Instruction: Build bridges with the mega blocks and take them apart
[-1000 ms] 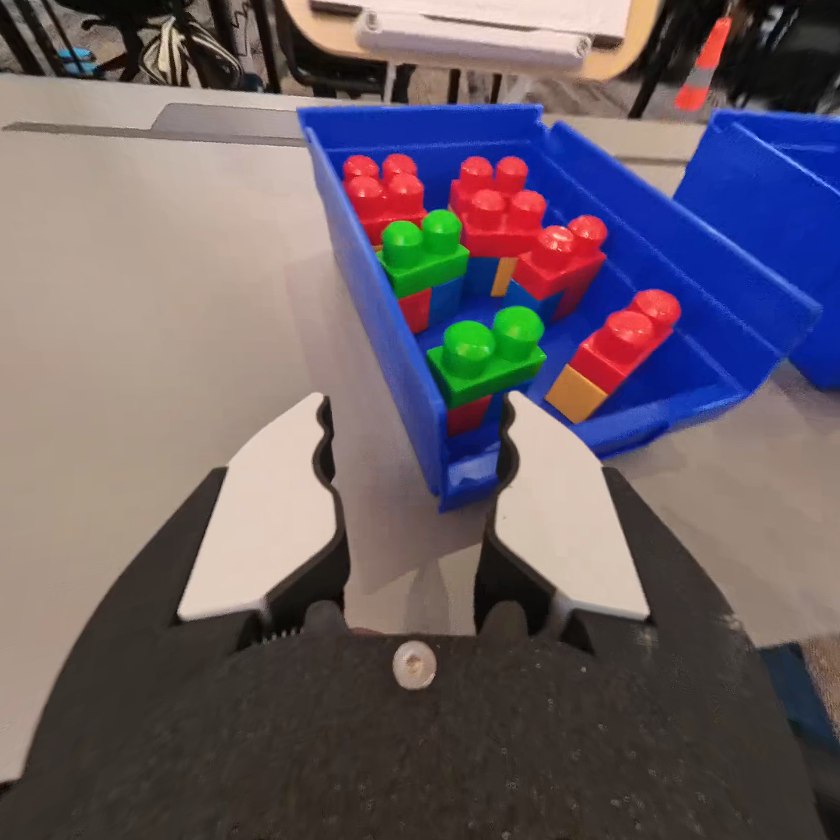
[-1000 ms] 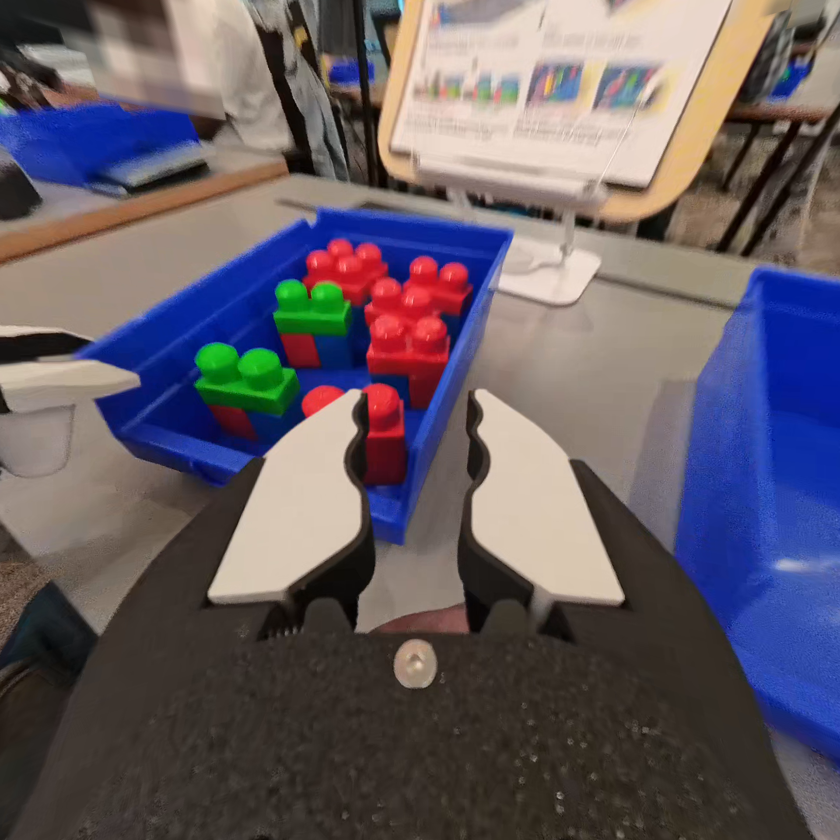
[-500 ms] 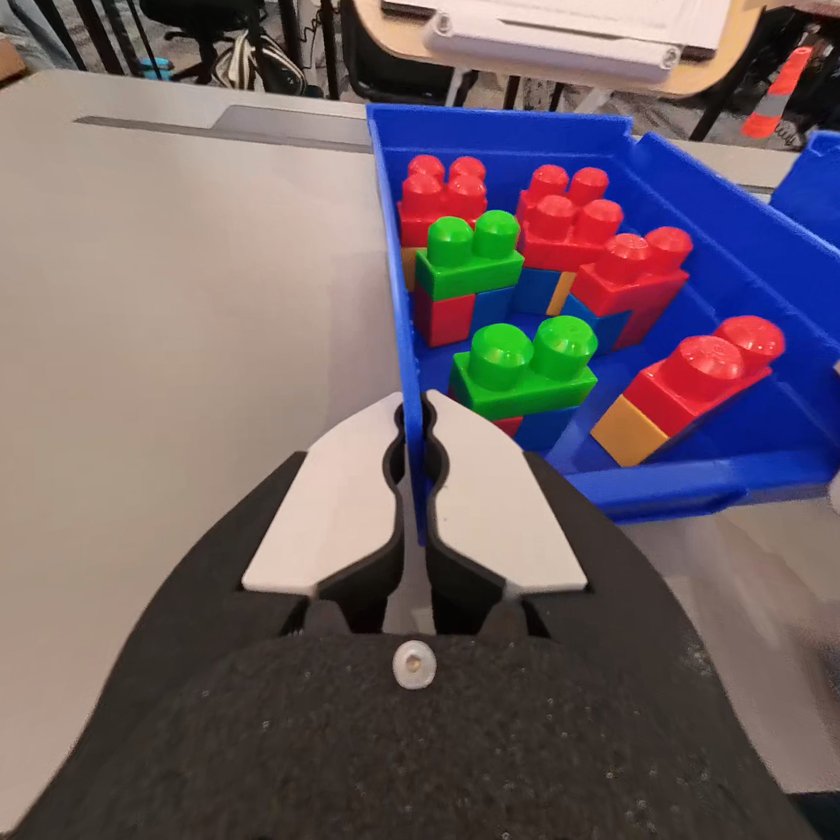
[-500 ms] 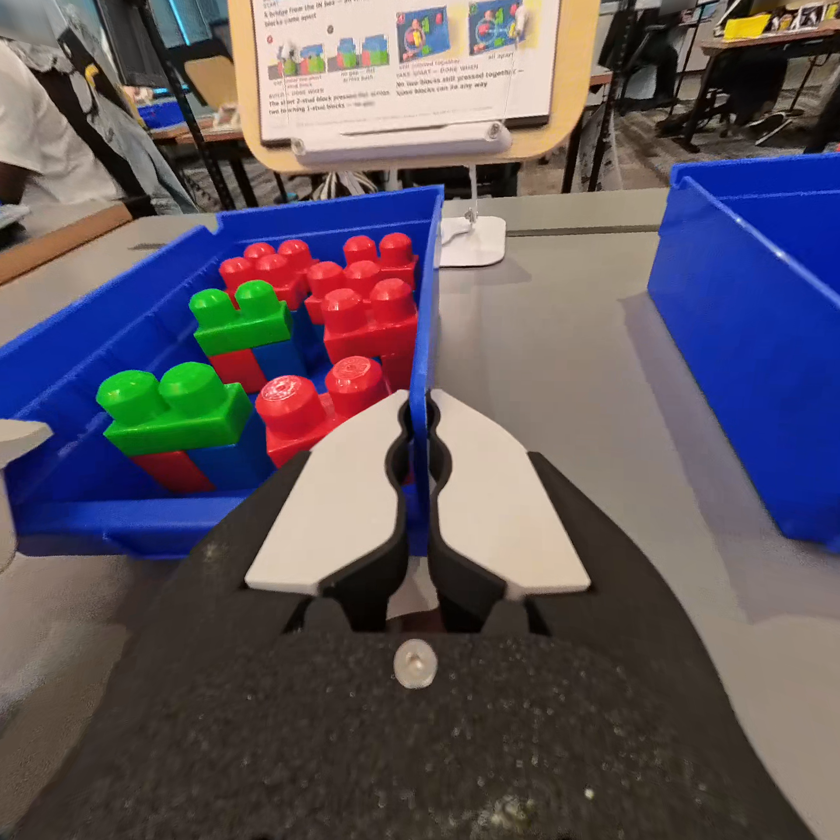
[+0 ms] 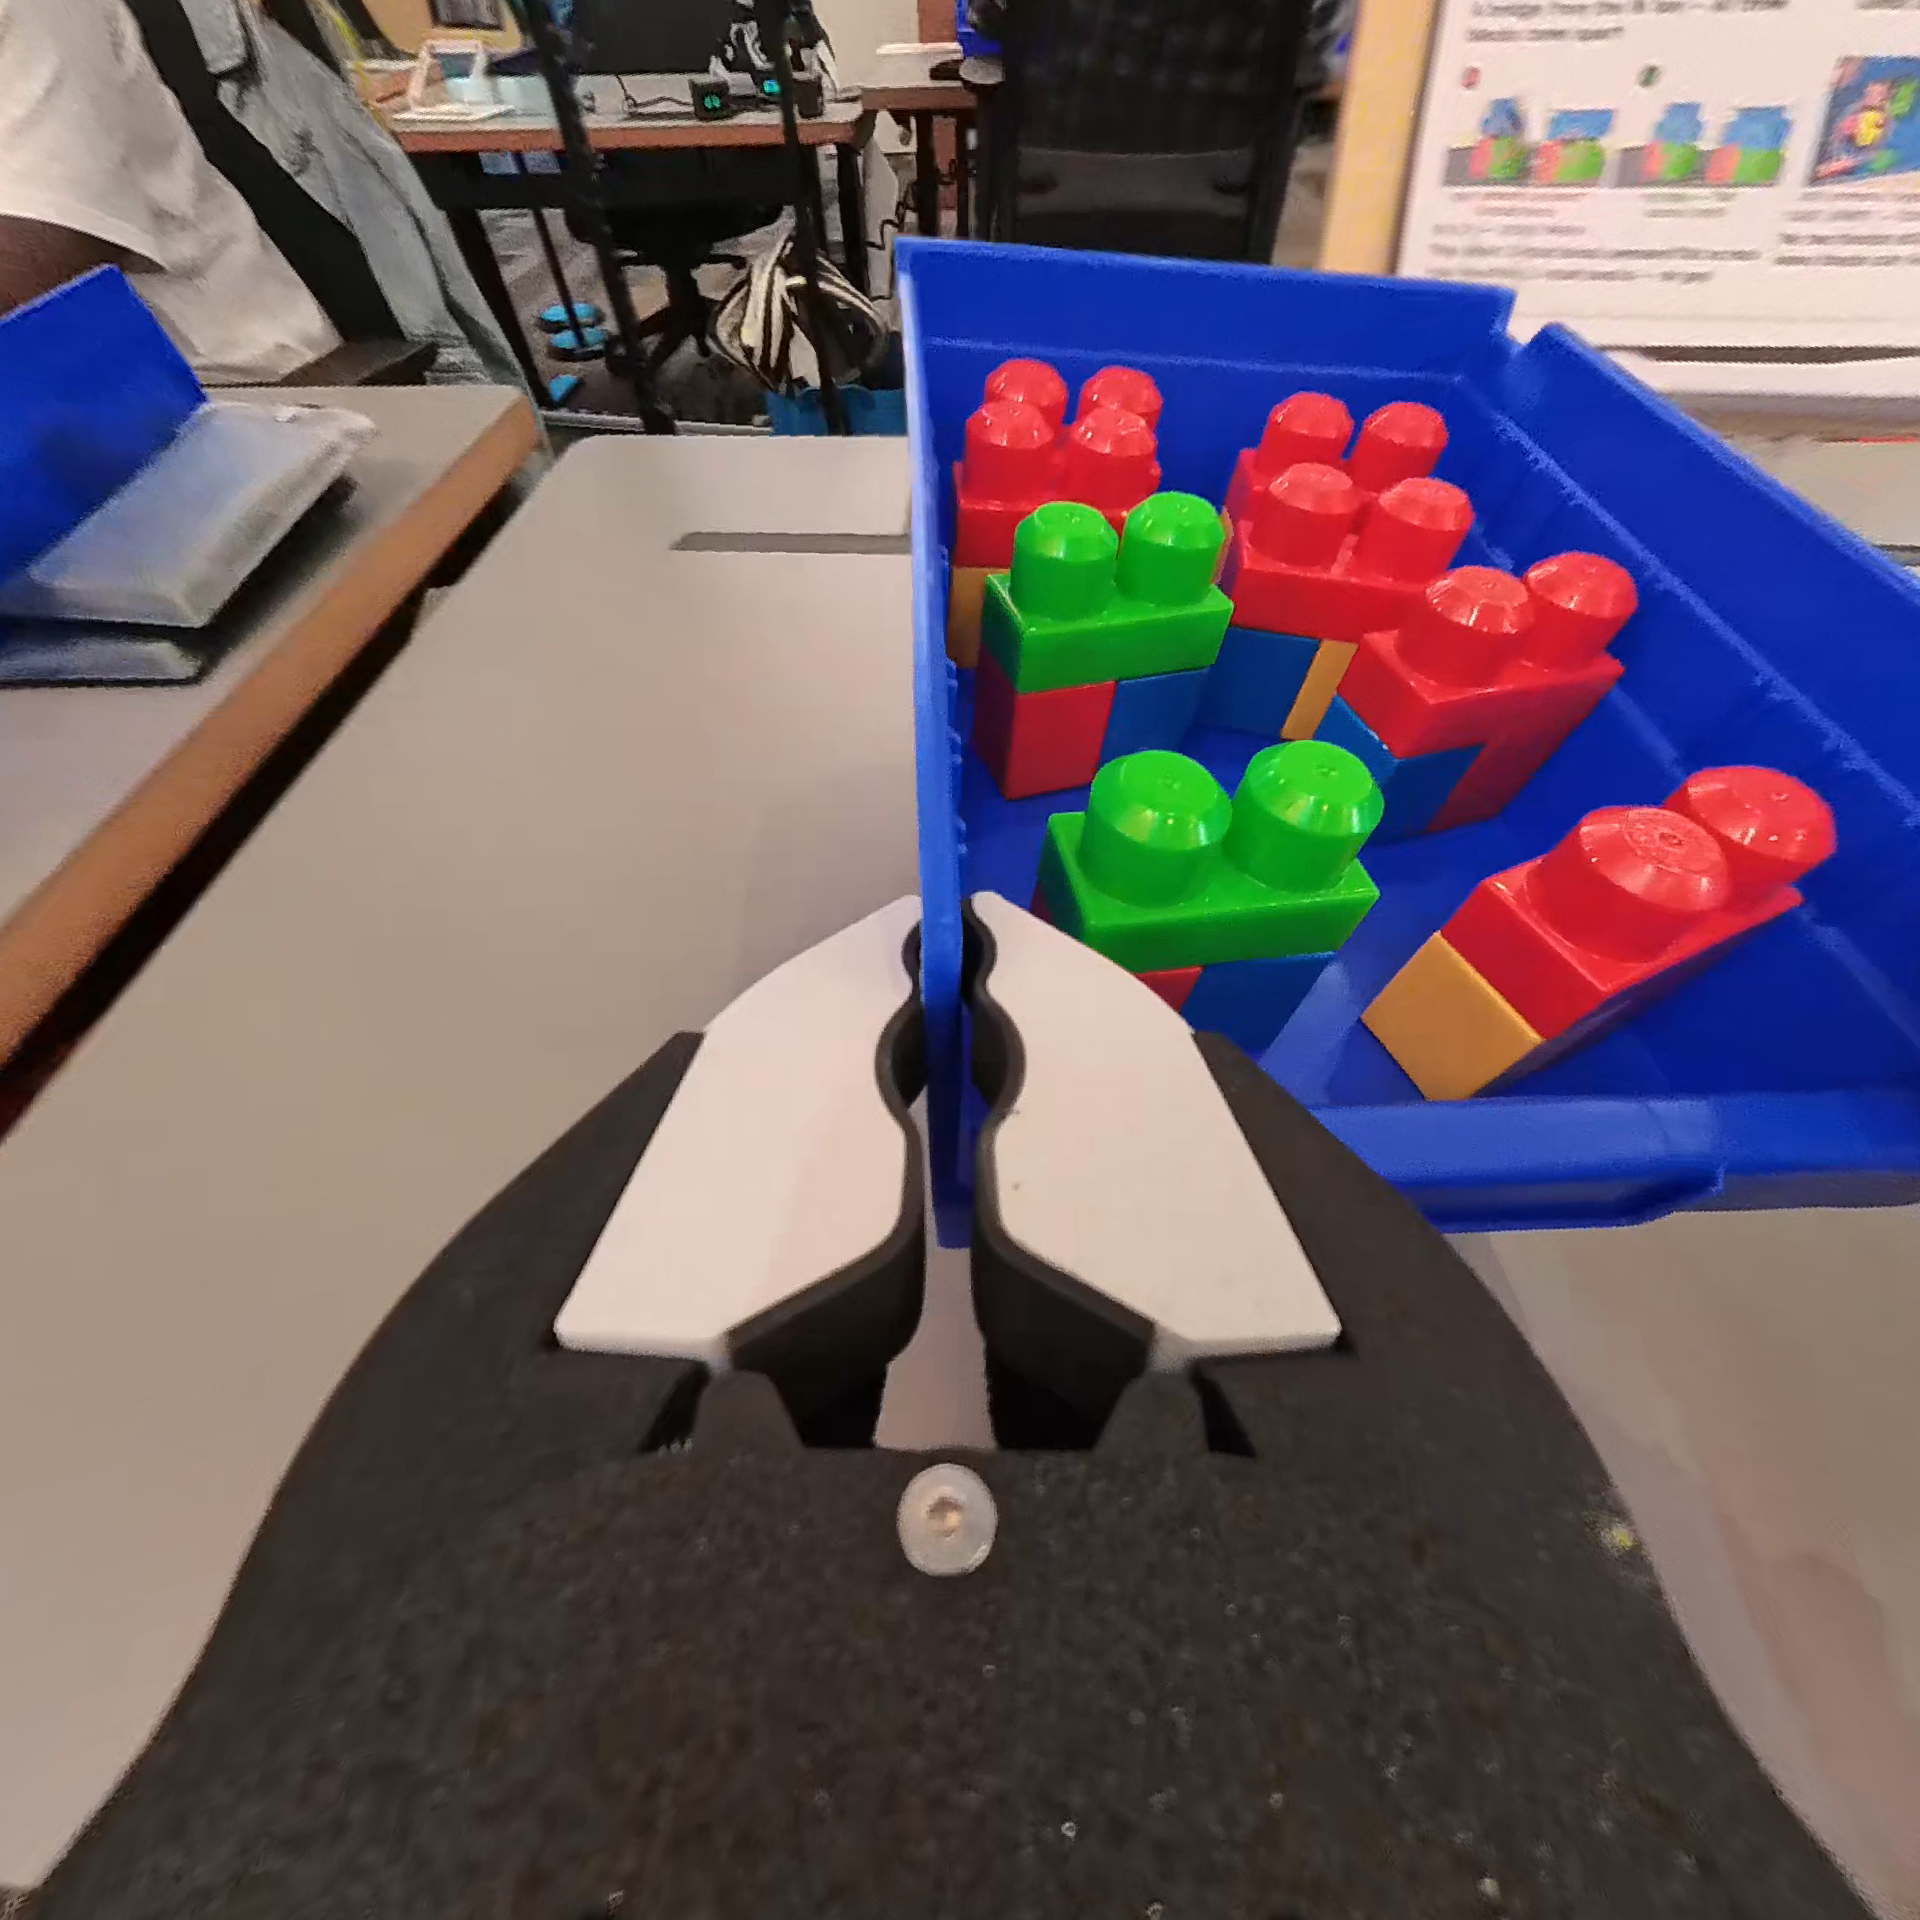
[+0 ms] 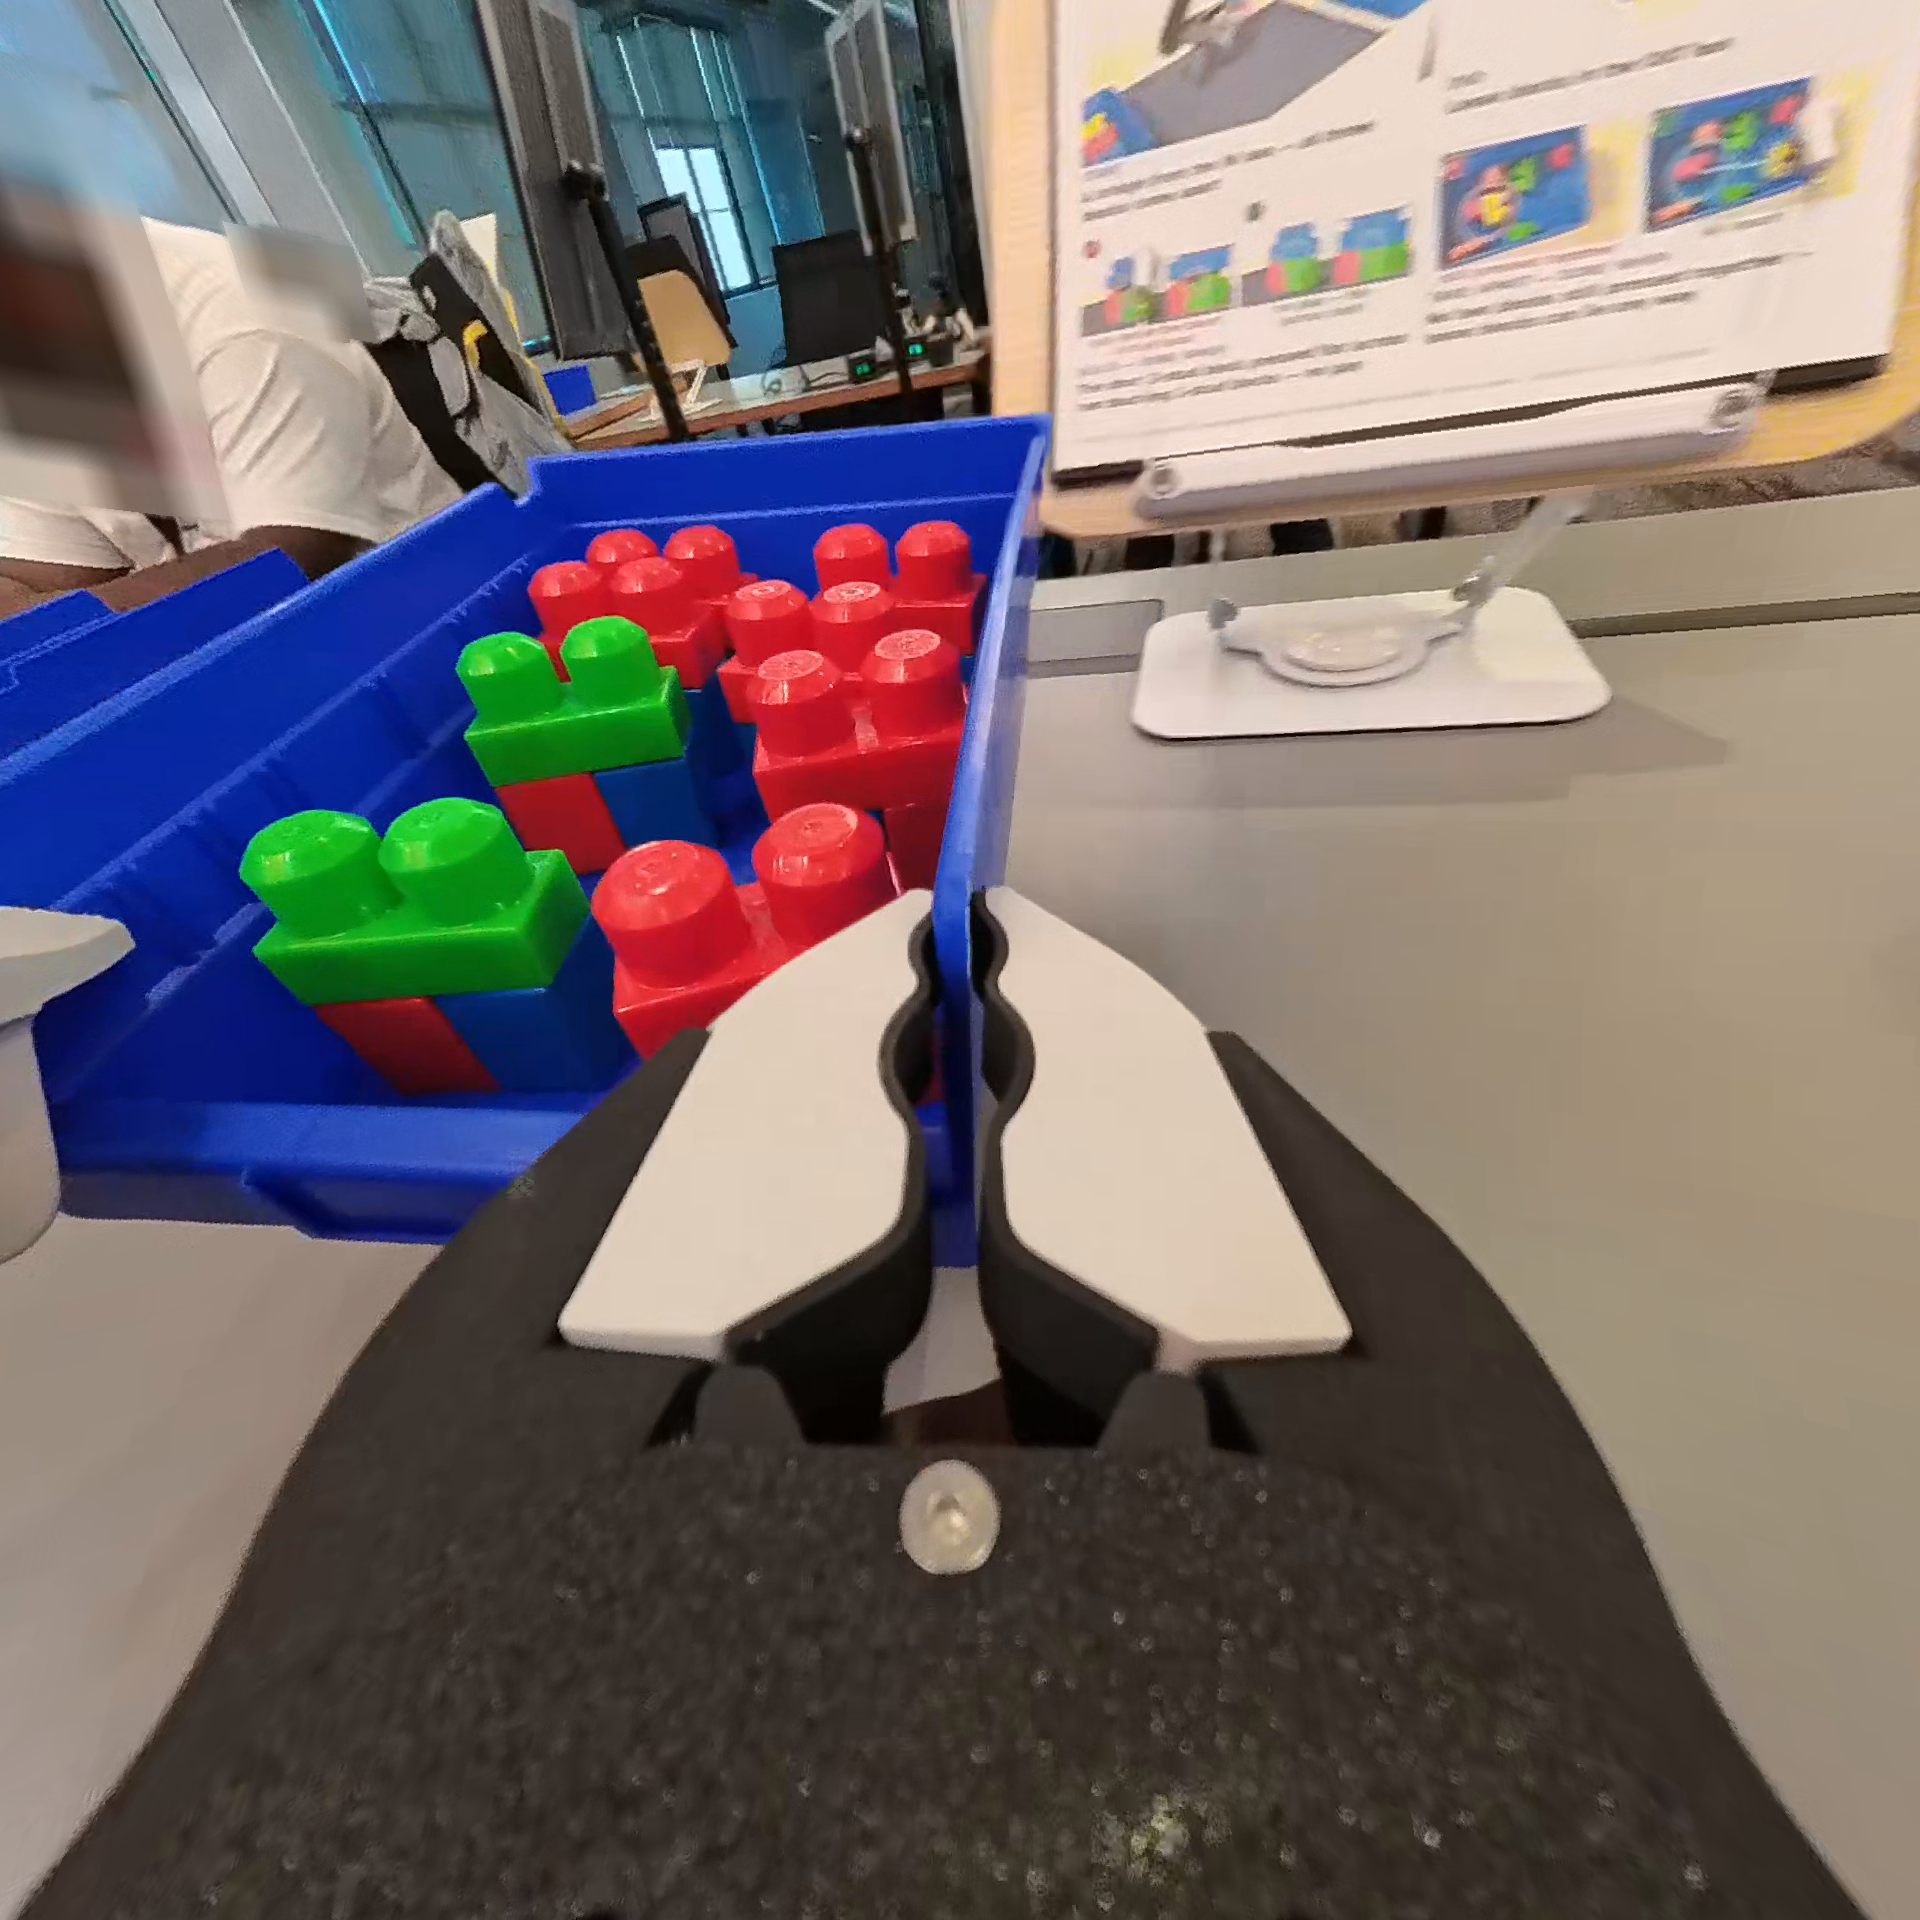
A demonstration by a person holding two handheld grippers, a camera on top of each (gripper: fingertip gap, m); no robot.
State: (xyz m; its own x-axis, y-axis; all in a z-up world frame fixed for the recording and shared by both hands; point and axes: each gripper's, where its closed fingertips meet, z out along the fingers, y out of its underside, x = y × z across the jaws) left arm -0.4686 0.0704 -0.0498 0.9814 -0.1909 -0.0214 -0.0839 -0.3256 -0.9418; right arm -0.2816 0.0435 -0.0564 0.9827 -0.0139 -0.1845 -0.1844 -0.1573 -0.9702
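A blue bin (image 5: 1195, 286) on the grey table holds several mega block bridges. Two have green tops (image 5: 1205, 883) (image 5: 1101, 613), and several have red tops (image 5: 1340, 530). One red block on a yellow block (image 5: 1621, 914) leans tilted near the bin's front. My left gripper (image 5: 943, 920) is shut on the bin's left wall. My right gripper (image 6: 956, 909) is shut on the bin's right wall (image 6: 992, 665). The green-topped bridges (image 6: 416, 914) and a red block (image 6: 717, 935) show beside it. The left gripper's fingertip (image 6: 52, 956) shows at the left edge of the right wrist view.
An instruction board on a white stand (image 6: 1361, 665) stands behind the bin on the grey table (image 5: 520, 831). A neighbouring table at the left carries another blue bin and a grey pouch (image 5: 177, 520). A person in a white shirt (image 5: 125, 187) sits beyond it. Spacing between my two grippers at the tips: around 20 cm.
Both grippers were open one second ago and have closed on the bin's side walls. Since then both views have tilted up. The second blue bin at the right has left view.
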